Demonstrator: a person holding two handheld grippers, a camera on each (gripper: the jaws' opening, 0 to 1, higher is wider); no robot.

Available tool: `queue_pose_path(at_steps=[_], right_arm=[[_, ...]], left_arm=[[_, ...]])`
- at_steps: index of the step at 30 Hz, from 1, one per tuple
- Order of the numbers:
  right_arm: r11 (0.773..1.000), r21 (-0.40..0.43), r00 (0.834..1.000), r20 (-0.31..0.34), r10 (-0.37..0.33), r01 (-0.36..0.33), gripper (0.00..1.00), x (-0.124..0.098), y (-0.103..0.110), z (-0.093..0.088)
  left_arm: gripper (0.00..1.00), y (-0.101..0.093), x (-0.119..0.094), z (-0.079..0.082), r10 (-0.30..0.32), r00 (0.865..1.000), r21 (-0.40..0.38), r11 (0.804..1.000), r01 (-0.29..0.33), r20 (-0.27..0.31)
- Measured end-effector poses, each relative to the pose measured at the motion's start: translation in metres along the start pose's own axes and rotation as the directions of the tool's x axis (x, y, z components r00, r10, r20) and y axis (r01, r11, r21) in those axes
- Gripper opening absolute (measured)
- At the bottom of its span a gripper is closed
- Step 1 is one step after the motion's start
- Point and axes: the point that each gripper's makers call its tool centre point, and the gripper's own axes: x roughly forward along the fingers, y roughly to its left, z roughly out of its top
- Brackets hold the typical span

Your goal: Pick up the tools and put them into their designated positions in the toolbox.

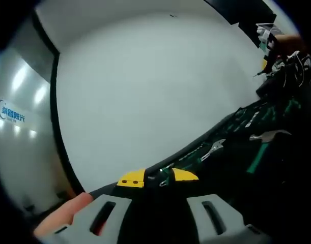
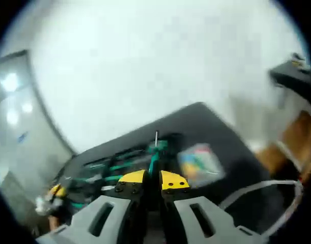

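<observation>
The right claw (image 2: 147, 182) is seen with its yellow-tipped jaws drawn nearly together, only a thin dark slit between them, and whether anything is pinched there cannot be told through the blur. Just beyond the tips a green-handled screwdriver (image 2: 155, 150) with a thin metal shaft is seen lying in the black toolbox (image 2: 216, 137), which is set on a pale desk (image 2: 145, 66). A small clear case of coloured bits (image 2: 200, 163) is seen to its right. The left claw (image 1: 158, 178) is held apart over the near edge of the toolbox, with nothing between its jaws. Further in, pliers (image 1: 215, 148) and a hammer (image 1: 270, 135) with green grips are seen already seated in the tray. The step is judged to be placement of the screwdriver in its slot; a careful, aligned lowering and release is called for next.
</observation>
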Motion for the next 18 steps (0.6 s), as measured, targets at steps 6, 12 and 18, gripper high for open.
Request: queue_pose_path(at_steps=[6,12,18], right_arm=[[0.916,-0.327,0.972,-0.114,0.204,-0.230,0.07,0.075,0.066,0.012],[0.725,-0.596,0.914,-0.389,0.114,-0.345,0.07,0.184,0.064,-0.023],[0.274,-0.767,0.799,-0.601,0.011,-0.580,0.07,0.226,0.044,-0.069]], left_arm=[[0.14,0.003,-0.001,0.001,0.002,1.000,-0.040,0.999,-0.001,0.015],[0.14,0.002,0.000,-0.004,-0.008,1.000,-0.041,0.999,0.008,-0.005],[0.14,-0.001,0.003,-0.012,-0.019,0.999,-0.035,0.999,0.018,-0.043]])
